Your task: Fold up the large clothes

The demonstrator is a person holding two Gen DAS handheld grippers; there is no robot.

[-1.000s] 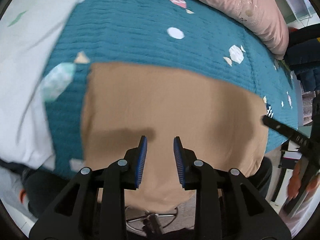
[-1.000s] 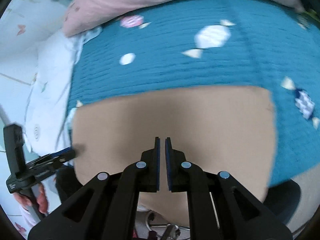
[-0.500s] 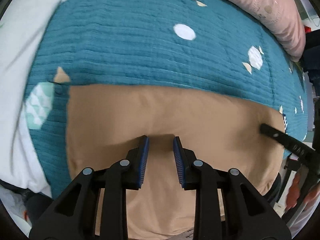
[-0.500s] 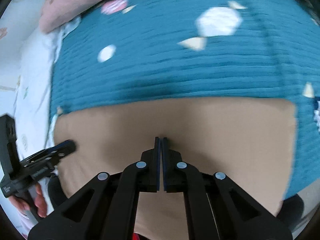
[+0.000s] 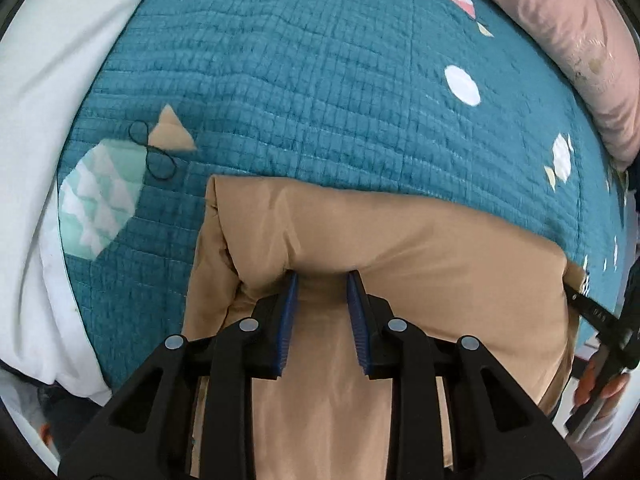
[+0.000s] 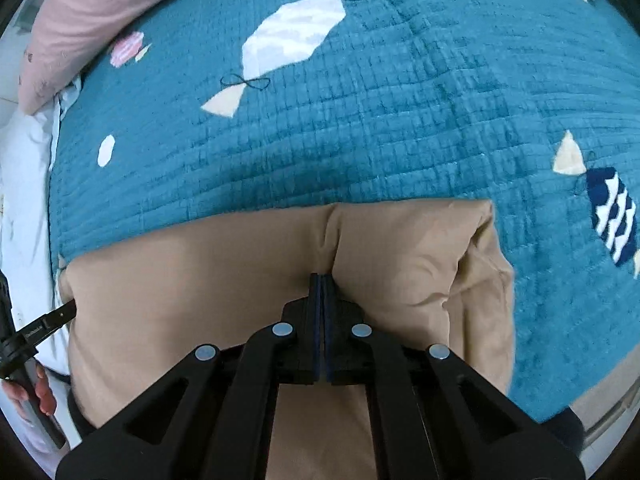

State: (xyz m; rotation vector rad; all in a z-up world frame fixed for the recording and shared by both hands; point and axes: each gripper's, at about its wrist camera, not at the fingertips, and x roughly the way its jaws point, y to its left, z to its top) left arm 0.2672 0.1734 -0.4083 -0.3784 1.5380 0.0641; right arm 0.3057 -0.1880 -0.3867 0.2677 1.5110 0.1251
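A tan garment [image 5: 420,248] lies on a teal quilt [image 5: 300,80], its far part rolled up into a thick fold. My left gripper [image 5: 322,280] is open, its tips pushed against the underside of that fold near the garment's left end. My right gripper [image 6: 323,280] is shut, its tips pressed into a crease of the garment [image 6: 200,272] near its right end; whether cloth is pinched between the pads is hidden. Each gripper shows at the edge of the other's view: the right one in the left wrist view [image 5: 596,312], the left one in the right wrist view [image 6: 44,324].
The quilt [image 6: 400,100] has candy-shaped patches. A pink pillow [image 5: 560,20] lies along the far side and also shows in the right wrist view [image 6: 80,8]. White bedding [image 5: 44,80] lies at the left. The bed's near edge is just below the garment.
Both grippers have moved forward and down to the garment, pushing its near part over into a rolled fold. The right gripper has closed fully. The left gripper stays open.
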